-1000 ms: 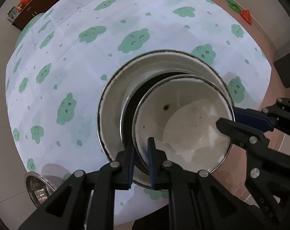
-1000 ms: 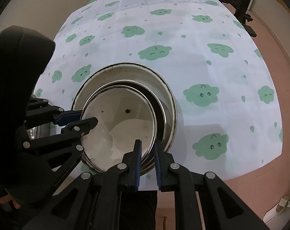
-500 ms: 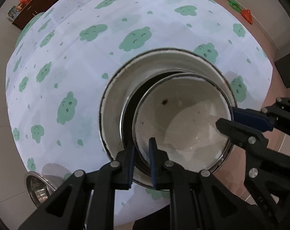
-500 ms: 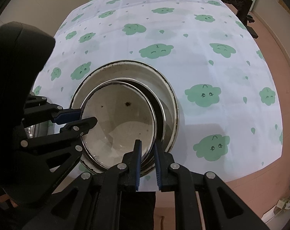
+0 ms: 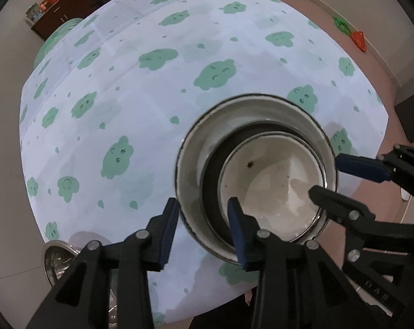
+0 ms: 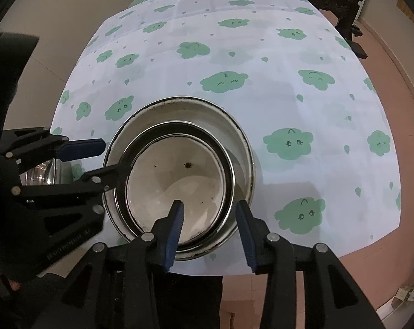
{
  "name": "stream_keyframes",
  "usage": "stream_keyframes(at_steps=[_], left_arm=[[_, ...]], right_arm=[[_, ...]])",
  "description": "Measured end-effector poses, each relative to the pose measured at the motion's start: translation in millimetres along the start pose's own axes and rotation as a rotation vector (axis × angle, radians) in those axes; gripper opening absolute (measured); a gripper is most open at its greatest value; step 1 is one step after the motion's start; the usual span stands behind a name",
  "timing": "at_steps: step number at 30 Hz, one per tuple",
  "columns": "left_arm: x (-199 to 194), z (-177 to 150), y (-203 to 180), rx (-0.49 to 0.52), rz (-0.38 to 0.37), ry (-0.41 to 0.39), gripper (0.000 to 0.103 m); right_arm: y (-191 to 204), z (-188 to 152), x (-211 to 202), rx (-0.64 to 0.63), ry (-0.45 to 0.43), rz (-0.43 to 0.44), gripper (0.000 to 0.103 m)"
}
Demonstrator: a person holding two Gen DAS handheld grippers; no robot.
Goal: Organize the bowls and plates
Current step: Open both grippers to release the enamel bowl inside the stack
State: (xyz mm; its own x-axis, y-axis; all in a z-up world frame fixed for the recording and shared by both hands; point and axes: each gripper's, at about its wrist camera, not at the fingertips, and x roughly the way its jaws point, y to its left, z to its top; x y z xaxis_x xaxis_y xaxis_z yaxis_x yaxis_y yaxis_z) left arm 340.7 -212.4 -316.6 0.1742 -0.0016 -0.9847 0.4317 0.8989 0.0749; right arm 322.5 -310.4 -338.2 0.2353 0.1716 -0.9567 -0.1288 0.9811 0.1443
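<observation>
The left gripper (image 5: 202,213) and right gripper (image 6: 208,215) were both opening, each straddling the near rims of the nested bowls with pads clear of the metal. The small bowl (image 6: 176,186) sat inside the big bowl (image 6: 228,126) near the table's front edge. Beyond lay the cloud-print cloth (image 6: 261,54).

Enamel and steel on a printed cloth

The nested bowls (image 5: 272,186) look like enamelled metal, glossy off-white inside with dark chipped rims and small specks. The tablecloth (image 5: 152,96) is smooth, matt white with green cloud prints. A small steel bowl (image 5: 59,257) shines mirror-bright. The floor (image 6: 385,63) is matt, reddish.
</observation>
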Motion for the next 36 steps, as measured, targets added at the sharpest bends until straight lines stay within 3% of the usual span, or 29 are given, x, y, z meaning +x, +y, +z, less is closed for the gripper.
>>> stream_keyframes(at_steps=[18,36], left_arm=[[-1,-13,46,-0.161,-0.01,-0.006,0.037],[22,-13,37,-0.153,-0.037,0.053,0.037]], right_arm=[[-24,7,-14,0.076,-0.084,-0.047,0.042],[-35,10,4,0.066,-0.042,-0.077,0.042]])
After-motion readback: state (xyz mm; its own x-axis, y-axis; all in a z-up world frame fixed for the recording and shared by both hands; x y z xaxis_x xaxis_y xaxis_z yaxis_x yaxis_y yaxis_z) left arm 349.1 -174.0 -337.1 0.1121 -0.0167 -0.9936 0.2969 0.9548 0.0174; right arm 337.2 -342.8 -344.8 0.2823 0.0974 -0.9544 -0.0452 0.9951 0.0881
